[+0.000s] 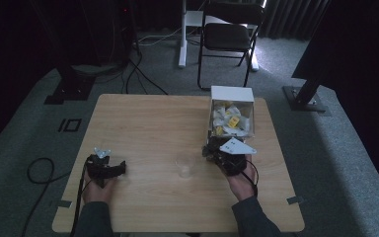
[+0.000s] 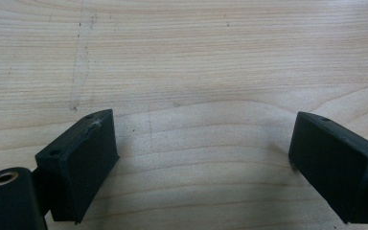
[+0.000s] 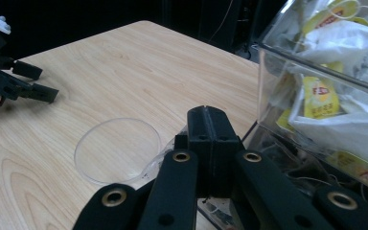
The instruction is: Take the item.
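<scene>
1. Right gripper (image 3: 210,143): jaws pressed flat together with nothing visible between them, at the near corner of the clear box (image 1: 231,118), close to its wall.
2. Clear box: stands at the table's (image 1: 143,128) far right, filled with white and yellow tea bags (image 3: 318,98).
3. Clear cup (image 3: 117,149): upright on the table, just left of the right gripper, apart from it.
4. Left gripper (image 2: 201,158): jaws spread wide, holding nothing, low over bare wood at the near left.
</scene>
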`<action>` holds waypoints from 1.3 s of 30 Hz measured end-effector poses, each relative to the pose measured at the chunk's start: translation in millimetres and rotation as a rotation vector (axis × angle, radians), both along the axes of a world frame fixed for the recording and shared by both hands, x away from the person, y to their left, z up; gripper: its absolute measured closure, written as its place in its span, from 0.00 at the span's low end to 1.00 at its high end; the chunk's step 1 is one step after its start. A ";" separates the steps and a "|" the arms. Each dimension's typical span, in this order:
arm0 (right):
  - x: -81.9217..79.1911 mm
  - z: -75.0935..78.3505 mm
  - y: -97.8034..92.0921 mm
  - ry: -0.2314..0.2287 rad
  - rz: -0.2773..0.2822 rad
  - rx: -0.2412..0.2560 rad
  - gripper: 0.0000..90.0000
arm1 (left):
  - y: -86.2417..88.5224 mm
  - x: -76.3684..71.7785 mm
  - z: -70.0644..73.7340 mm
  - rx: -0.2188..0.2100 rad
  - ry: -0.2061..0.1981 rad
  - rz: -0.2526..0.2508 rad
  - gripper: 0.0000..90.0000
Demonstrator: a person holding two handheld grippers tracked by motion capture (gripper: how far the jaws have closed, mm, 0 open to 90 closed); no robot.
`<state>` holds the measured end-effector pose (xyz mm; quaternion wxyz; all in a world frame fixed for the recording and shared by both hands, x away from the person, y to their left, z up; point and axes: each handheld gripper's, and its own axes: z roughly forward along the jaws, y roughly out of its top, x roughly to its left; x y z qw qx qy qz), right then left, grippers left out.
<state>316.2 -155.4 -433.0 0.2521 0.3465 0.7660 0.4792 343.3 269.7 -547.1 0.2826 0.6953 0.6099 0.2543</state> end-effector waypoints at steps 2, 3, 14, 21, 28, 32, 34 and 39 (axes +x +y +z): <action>-0.6 0.1 1.6 -0.001 0.004 0.001 1.00 | 0.0 0.0 0.0 0.000 0.000 0.000 0.11; -1.0 0.0 2.5 -0.001 0.007 0.002 1.00 | 0.0 0.0 0.0 0.000 0.000 0.000 0.11; -4.2 -0.6 11.6 -0.007 0.033 0.000 1.00 | 0.0 0.0 0.0 0.000 0.000 0.000 0.11; -5.6 -0.8 18.7 -0.010 0.052 0.002 1.00 | 0.0 0.0 0.0 0.000 0.000 0.000 0.11; -6.8 -2.6 24.7 -0.008 0.065 0.003 1.00 | 0.0 0.0 0.0 0.000 0.000 0.000 0.11; -7.4 -4.4 27.8 -0.004 0.072 0.002 1.00 | 0.0 0.0 0.0 0.000 0.000 0.000 0.11; -7.5 -5.4 30.1 -0.001 0.076 0.001 1.00 | 0.0 0.0 0.0 0.000 0.000 0.000 0.11; -6.9 -7.2 34.0 0.001 0.085 -0.005 1.00 | 0.0 0.0 0.0 0.000 0.000 0.000 0.11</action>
